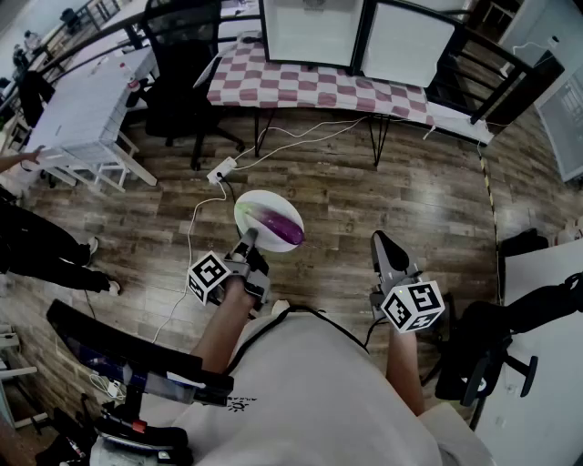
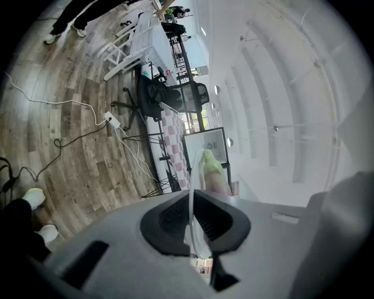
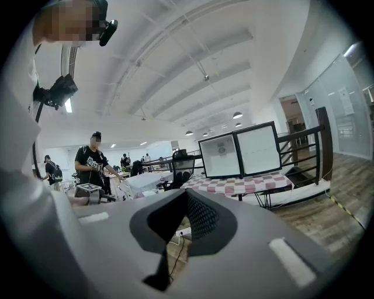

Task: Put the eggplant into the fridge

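A purple eggplant (image 1: 282, 225) with a green stem lies on a white plate (image 1: 248, 206), held above the wooden floor in the head view. My left gripper (image 1: 248, 238) is shut on the plate's near rim. In the left gripper view the plate (image 2: 191, 198) shows edge-on between the jaws of the left gripper (image 2: 196, 201), with the eggplant's green stem end (image 2: 211, 166) just past it. My right gripper (image 1: 383, 244) is held to the right of the plate, apart from it. In the right gripper view the right gripper (image 3: 187, 195) is shut with nothing in it. No fridge is in view.
Ahead stands a checkered table (image 1: 310, 84) carrying two white panels (image 1: 308, 27). A black office chair (image 1: 182, 64) and a white table (image 1: 82, 100) are at the left. A power strip (image 1: 221, 170) and cables lie on the floor. Another black chair (image 1: 492, 355) is at my right. A person's legs (image 1: 46, 255) are at the left.
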Tool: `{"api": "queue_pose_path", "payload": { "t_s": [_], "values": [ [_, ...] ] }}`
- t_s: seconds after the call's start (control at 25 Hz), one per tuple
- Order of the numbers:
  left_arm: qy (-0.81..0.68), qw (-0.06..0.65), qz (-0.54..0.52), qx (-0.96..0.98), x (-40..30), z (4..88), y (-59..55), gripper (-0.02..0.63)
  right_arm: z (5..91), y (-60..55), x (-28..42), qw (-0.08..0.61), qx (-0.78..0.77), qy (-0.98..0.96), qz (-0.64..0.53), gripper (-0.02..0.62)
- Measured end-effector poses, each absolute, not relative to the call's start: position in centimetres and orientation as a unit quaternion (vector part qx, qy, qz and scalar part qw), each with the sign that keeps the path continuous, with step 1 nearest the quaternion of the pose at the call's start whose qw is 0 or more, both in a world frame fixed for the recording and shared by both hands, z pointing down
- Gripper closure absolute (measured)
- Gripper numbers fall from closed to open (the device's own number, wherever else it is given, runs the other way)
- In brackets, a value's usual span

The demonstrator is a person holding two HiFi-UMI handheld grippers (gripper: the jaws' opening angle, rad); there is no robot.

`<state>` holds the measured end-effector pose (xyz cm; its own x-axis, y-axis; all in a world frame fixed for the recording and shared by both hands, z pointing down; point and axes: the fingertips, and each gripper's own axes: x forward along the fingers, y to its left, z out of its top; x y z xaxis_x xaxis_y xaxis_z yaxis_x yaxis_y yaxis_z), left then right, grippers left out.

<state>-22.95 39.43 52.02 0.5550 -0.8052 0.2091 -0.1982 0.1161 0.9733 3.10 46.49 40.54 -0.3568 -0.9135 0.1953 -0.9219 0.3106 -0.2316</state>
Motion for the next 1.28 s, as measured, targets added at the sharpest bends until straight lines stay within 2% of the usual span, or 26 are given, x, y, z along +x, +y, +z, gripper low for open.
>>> {"api": "queue_pose_path", "payload": {
  "t_s": [0.92,1.28],
  "values": [
    [-0.415,0.618,-0.249,0.620,-25.5,53.2,38.6,0.589,41.4,46.0,0.5,-0.012,0.544,-0.824,0.158,0.589],
    [-0.407,0.622,-0.248,0.621,-29.0,52.1,37.5,0.589,39.9,45.0,-2.7,-0.006,0.553,-0.819,0.157,0.589]
  ]
}}
